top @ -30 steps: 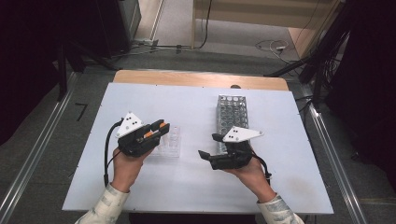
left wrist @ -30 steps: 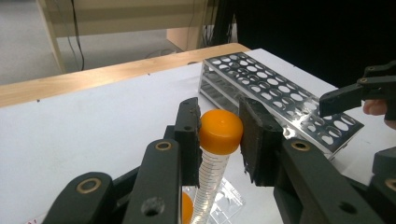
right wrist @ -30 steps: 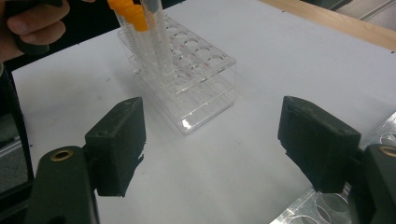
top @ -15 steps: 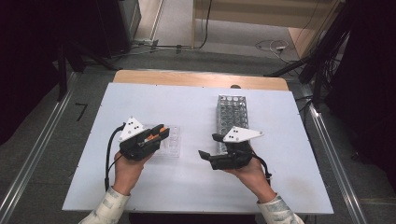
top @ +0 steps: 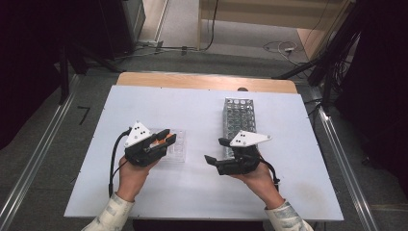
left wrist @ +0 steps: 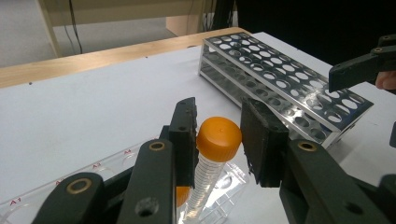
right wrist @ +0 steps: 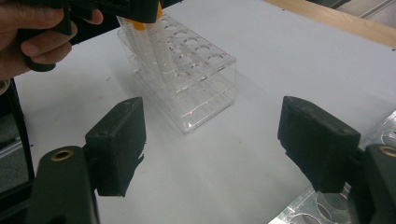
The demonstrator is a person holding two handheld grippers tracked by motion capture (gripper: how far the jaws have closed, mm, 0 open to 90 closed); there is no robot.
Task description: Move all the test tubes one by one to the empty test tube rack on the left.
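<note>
Left gripper (left wrist: 217, 140): its 2 fingers (left wrist: 184, 140) have just been easing apart around the orange cap of a tube (left wrist: 212, 154). The left finger lies against the cap; a narrow gap shows between the cap and the right finger, so the hold is loose rather than clamped. The tube stands slightly tilted in a clear plastic rack (left wrist: 112, 163), cap uppermost, with printed marks down its clear body. In the high view the left gripper (top: 161, 140) sits over the near left part of this clear rack (top: 177, 149), left of the table's middle.

Right gripper (right wrist: 210, 144): its 2 fingers (right wrist: 116, 144) stand wide apart with nothing between them. It is held above bare table (right wrist: 224, 186), pointing toward the clear rack (right wrist: 196, 88). In the high view the right gripper (top: 215, 154) is just beside the near end of a metal rack (top: 239, 118), which runs near to far on the right half of the table (top: 288, 192). The metal rack (left wrist: 285, 79) has rows of round holes, and the holes in view hold nothing.

The 2 racks are well apart. A hand holds each gripper from the near edge.
</note>
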